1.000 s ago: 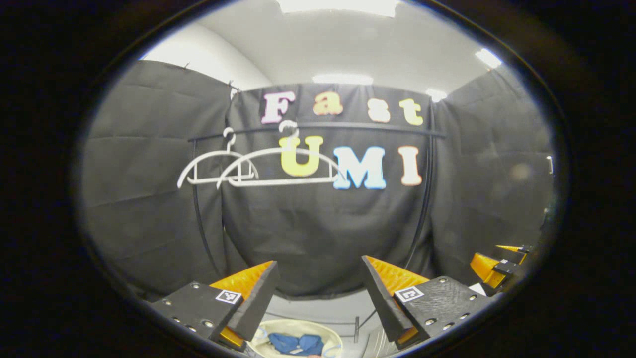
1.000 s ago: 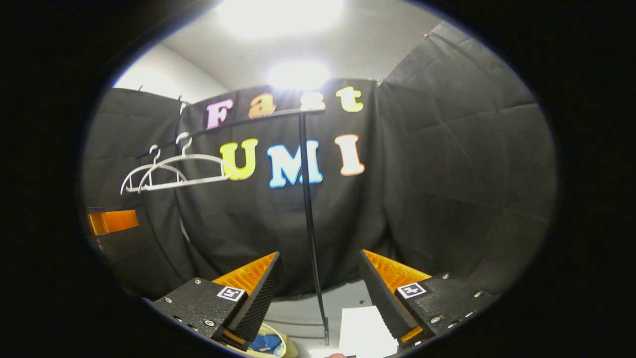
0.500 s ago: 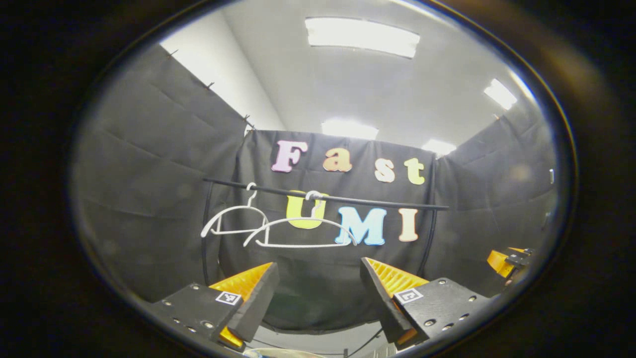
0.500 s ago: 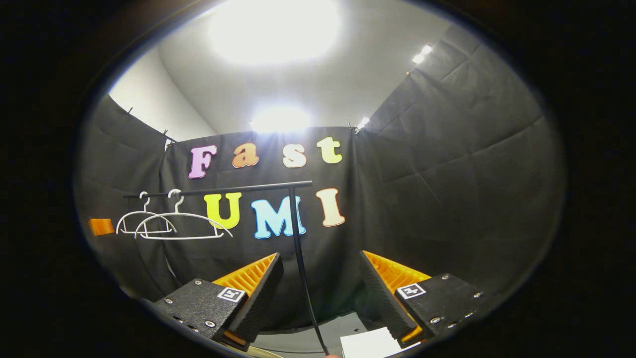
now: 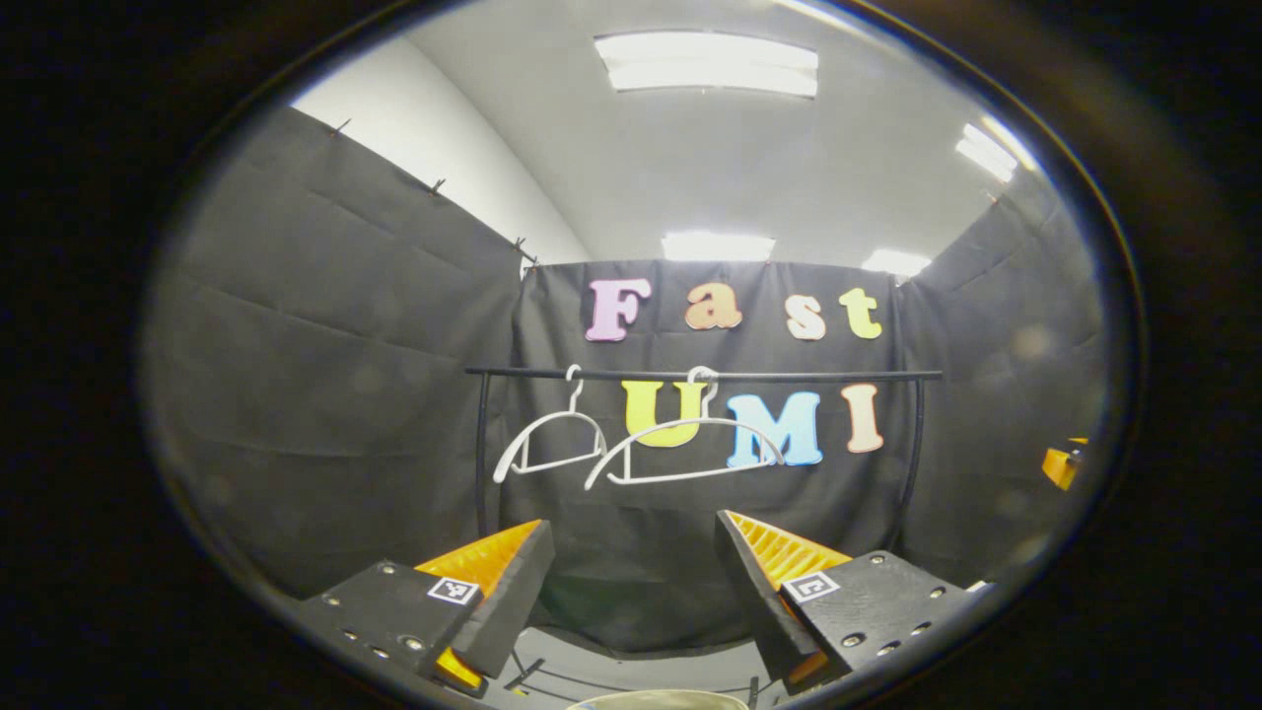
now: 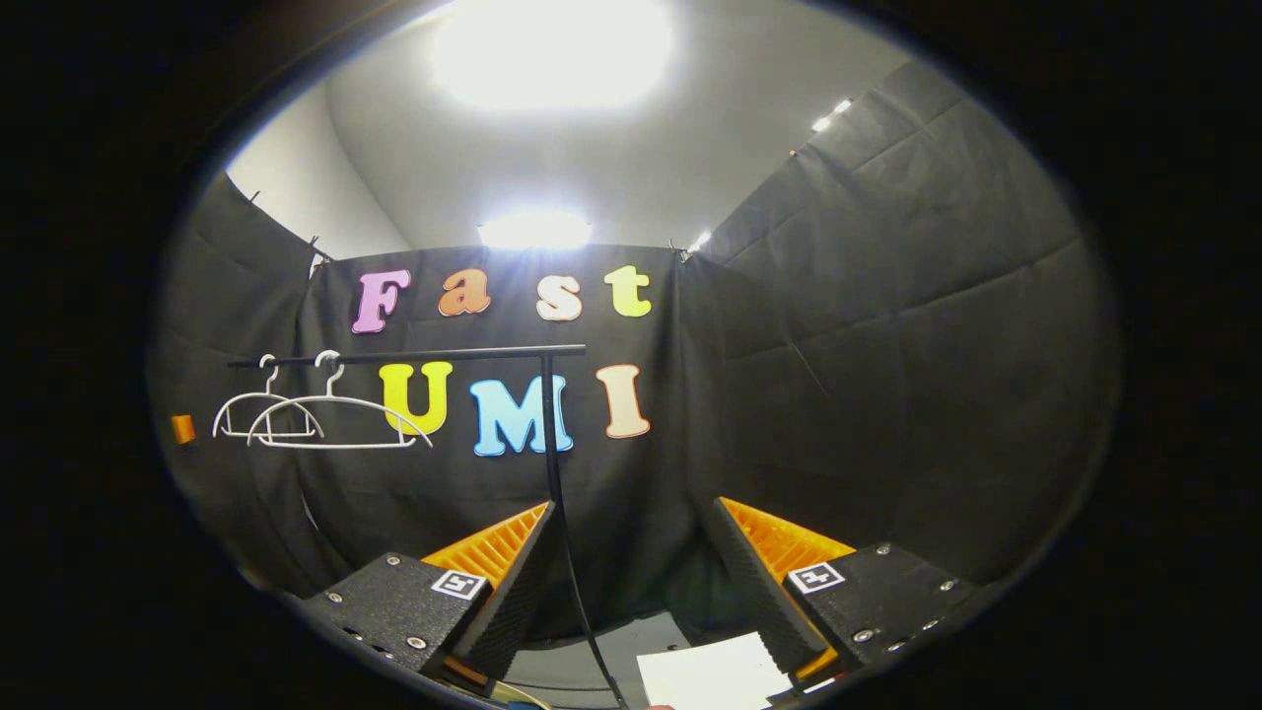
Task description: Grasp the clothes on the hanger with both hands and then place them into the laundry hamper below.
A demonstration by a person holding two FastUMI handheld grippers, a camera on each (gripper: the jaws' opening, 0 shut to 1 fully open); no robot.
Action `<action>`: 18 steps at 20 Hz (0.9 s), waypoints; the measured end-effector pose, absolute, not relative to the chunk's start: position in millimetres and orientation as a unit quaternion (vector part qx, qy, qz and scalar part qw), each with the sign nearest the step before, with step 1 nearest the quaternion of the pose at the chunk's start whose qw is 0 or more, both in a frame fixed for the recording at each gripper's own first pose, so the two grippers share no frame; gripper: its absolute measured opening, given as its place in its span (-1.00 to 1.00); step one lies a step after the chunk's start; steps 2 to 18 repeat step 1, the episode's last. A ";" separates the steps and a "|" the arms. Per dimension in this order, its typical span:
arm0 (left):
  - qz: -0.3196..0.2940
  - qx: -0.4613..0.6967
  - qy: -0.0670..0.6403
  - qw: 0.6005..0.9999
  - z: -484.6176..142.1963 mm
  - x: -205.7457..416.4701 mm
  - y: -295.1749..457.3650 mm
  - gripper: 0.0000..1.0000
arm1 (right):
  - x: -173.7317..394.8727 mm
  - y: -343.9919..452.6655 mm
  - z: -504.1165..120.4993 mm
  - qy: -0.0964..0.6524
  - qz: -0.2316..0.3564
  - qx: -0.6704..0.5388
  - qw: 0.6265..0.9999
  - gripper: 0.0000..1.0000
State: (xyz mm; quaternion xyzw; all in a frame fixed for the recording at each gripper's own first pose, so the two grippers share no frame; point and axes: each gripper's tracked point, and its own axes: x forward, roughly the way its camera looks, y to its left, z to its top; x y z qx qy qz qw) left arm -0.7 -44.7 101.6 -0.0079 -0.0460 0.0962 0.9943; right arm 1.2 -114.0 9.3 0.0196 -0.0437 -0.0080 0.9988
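The rail (image 5: 700, 375) runs level, side to side, across the back of the booth, well ahead of both claws. On it hang two white hangers, a small one (image 5: 562, 414) and a wider one (image 5: 690, 422), and both are bare, with no garment on either. The hamper (image 5: 661, 698) shows as a pale rim directly below and between the left claw's fingers; its inside is hidden, so whether the clothes lie in it cannot be told. The left claw (image 5: 633, 523) is spread wide and holds nothing. The hangers sit just above its gap, slightly left. The right claw (image 6: 633, 505) is likewise released and empty. In its view the hangers (image 6: 330, 399) lie far left, so the left hand looks better lined up with them.
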 end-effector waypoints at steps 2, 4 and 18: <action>0.086 -0.015 -0.048 0.995 103.3 2.3 -51.6 0.91 | 1.4 -112.6 11.1 -0.041 -0.006 0.020 0.999 0.90; 0.086 -0.015 -0.048 0.995 103.3 2.3 -51.6 0.91 | 1.4 -112.6 11.1 -0.041 -0.006 0.020 0.999 0.90; 0.086 -0.015 -0.048 0.995 103.3 2.3 -51.6 0.91 | 1.4 -112.6 11.1 -0.041 -0.006 0.020 0.999 0.90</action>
